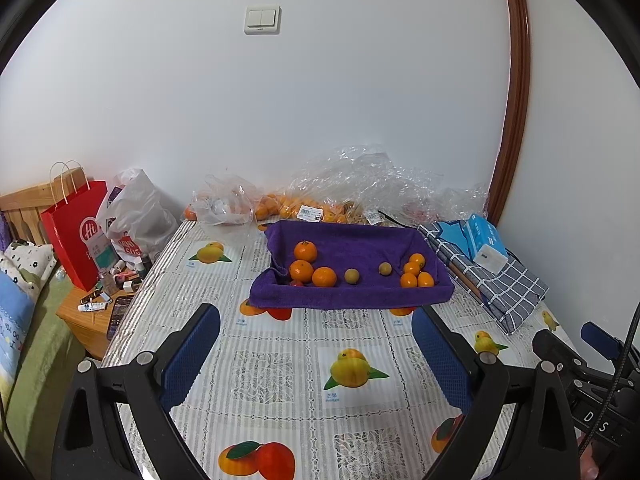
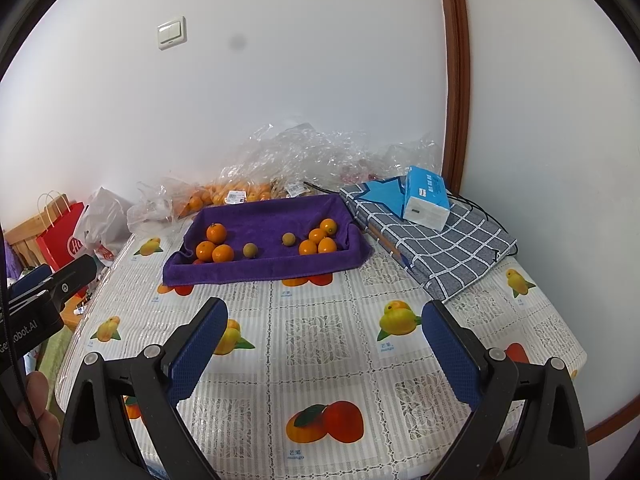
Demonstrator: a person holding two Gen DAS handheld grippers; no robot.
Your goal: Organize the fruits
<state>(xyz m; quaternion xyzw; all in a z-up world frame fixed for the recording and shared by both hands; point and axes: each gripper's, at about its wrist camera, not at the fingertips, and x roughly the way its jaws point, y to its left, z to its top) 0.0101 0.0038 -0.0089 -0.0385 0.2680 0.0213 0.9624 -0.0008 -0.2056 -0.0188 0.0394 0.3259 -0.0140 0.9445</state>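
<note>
from the left wrist: a tabletop (image 1: pixel 280 364) under a fruit-print cloth runs to a white wall with a light switch (image 1: pixel 262 20) and a brown door frame (image 1: pixel 516 92) at the right. crumpled clear bags (image 1: pixel 360 184) lie along the wall, a red bag (image 1: pixel 74 232) stands off the left edge, and a checked cloth (image 1: pixel 500 280) with a tissue pack (image 1: pixel 486 244) lies to the right. the left gripper (image 1: pixel 316 340) hangs wide open and empty over the tabletop, short of a purple towel (image 1: pixel 352 248). on the towel: three oranges (image 1: pixel 306 262) at the left, two brownish fruits (image 1: pixel 368 272) in the middle, four small oranges (image 1: pixel 416 272) at the right.

from the right wrist: same tabletop, wall and frame; the towel (image 2: pixel 264 216) sits up left of centre. the right gripper (image 2: pixel 324 332) is spread wide, empty, well apart from the towel. the fruit groups lie apart from each other; the brownish pair is duller, rounder, smaller.
</note>
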